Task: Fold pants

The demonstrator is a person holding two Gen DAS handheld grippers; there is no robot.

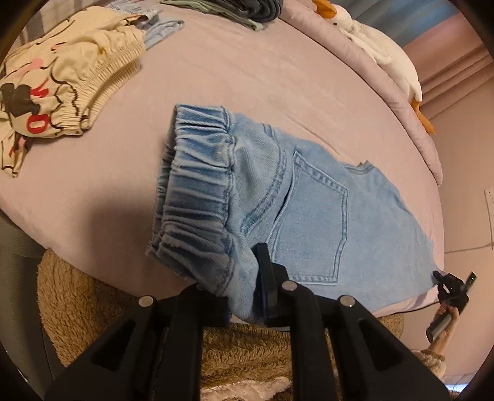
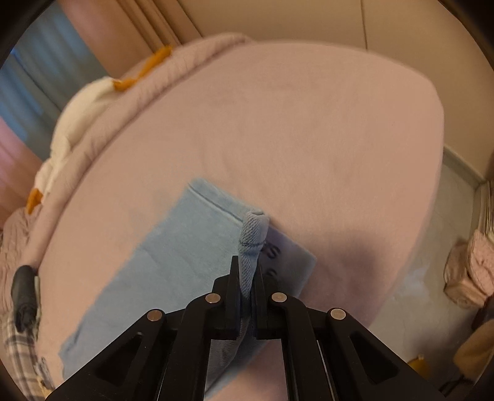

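Note:
Light blue denim pants [image 1: 308,197] lie across the pink bed [image 1: 231,71], elastic waistband toward my left gripper, back pocket facing up. My left gripper [image 1: 237,283] is shut on the near end of the waistband, bunching it. My right gripper [image 1: 438,279] shows small at the far right of the left wrist view, at the pants' leg end. In the right wrist view my right gripper [image 2: 247,277] is shut on a raised fold of the pants' hem [image 2: 251,234]; the rest of the leg [image 2: 173,262] lies flat on the bed [image 2: 308,129].
Cream printed shorts [image 1: 61,77] lie at the bed's left. Folded clothes [image 1: 240,12] sit at the far edge. A white goose plush [image 1: 379,52] lies along the pink blanket. A brown fuzzy rug [image 1: 92,308] is below the bed edge. Floor [image 2: 432,293] shows to the right.

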